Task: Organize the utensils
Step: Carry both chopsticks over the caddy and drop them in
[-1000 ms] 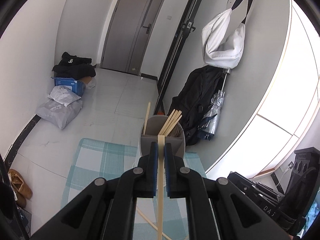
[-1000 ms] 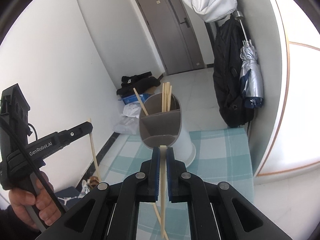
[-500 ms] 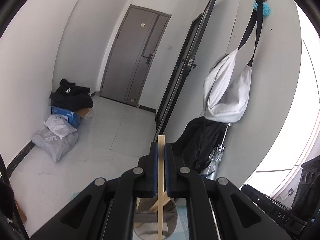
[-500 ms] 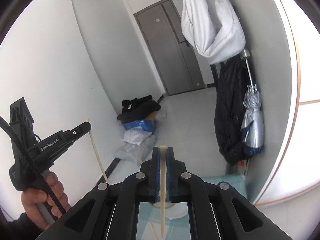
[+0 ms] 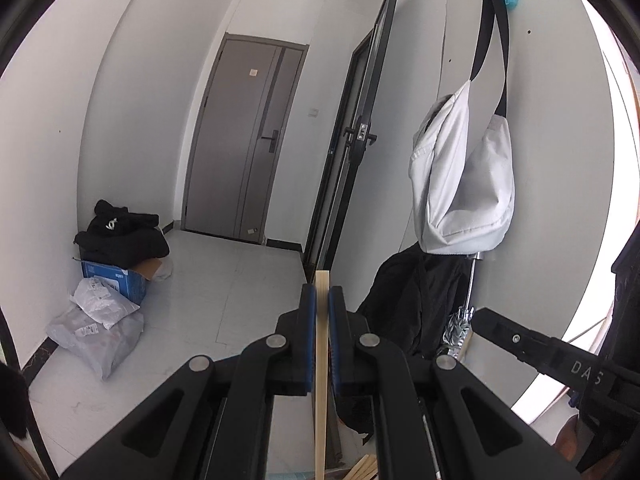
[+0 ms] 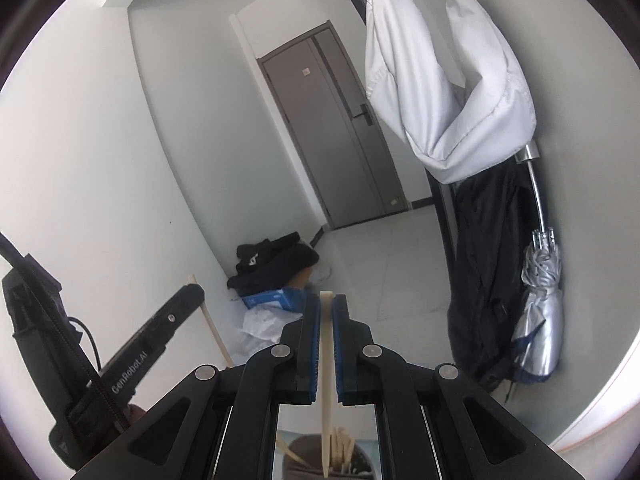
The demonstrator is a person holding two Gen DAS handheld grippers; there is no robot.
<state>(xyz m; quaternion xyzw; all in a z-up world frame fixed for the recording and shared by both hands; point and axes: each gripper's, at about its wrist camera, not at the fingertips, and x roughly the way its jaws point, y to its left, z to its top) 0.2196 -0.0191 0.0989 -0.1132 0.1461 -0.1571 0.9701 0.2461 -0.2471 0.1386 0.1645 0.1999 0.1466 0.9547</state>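
My left gripper [image 5: 322, 292] is shut on a light wooden chopstick [image 5: 321, 380] that stands upright between its blue pads. My right gripper [image 6: 326, 300] is shut on a paler chopstick [image 6: 326, 380], whose pointed end hangs just above the grey utensil holder [image 6: 298, 454]. The holder shows only at the bottom edge, with several chopsticks [image 6: 342, 446] standing in it. In the right wrist view the left gripper [image 6: 192, 292] is at the left with its chopstick [image 6: 212, 322], held by a hand. In the left wrist view only chopstick tips [image 5: 362, 468] show at the bottom.
A white bag [image 5: 464, 184] hangs on the right wall above a black backpack [image 6: 484, 280] and a folded silver umbrella [image 6: 540, 316]. Against the left wall sit a blue box [image 5: 114, 280] under black clothing and grey plastic parcels [image 5: 96, 332]. A grey door [image 5: 248, 140] closes the hallway.
Both grippers have risen with their chopsticks. The holder and checked cloth have slid down to the bottom edge of both views, and more of the walls and door shows.
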